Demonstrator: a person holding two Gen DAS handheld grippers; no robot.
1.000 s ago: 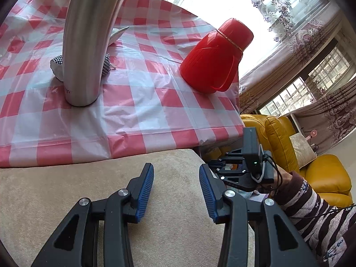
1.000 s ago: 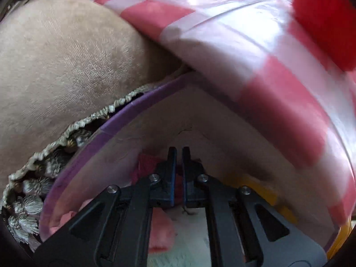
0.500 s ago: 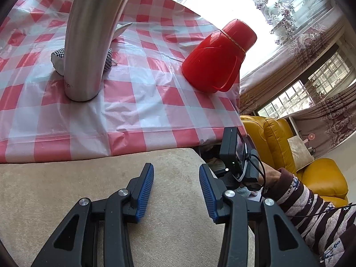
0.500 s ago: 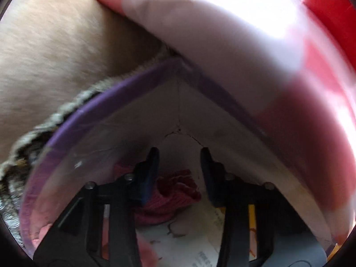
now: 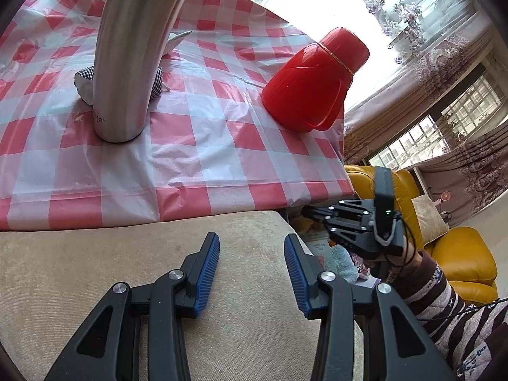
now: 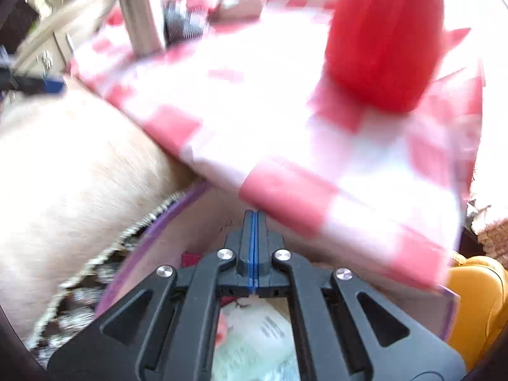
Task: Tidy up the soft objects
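Note:
My left gripper (image 5: 251,254) is open and empty above a beige cushion (image 5: 95,285). A black-and-white checked soft item (image 5: 83,77) lies on the table behind a steel flask (image 5: 133,50). My right gripper (image 6: 254,219) is shut and empty, raised over a purple-rimmed box (image 6: 152,222) that holds soft items, among them a pale mint one (image 6: 254,333). In the left wrist view the right gripper (image 5: 306,212) sits at the table's corner, above the soft items (image 5: 341,258) in the box. The right wrist view is motion-blurred.
A red-and-white checked tablecloth (image 5: 203,133) covers the table. A red jug (image 5: 311,79) stands near its right corner and shows in the right wrist view (image 6: 381,38). Yellow armchairs (image 5: 460,254) stand to the right. A tasselled cushion edge (image 6: 104,260) borders the box.
My right gripper opened inside the box, let go of a pink soft item, then shut and rose out of the box toward the table. My left gripper stayed open over the cushion.

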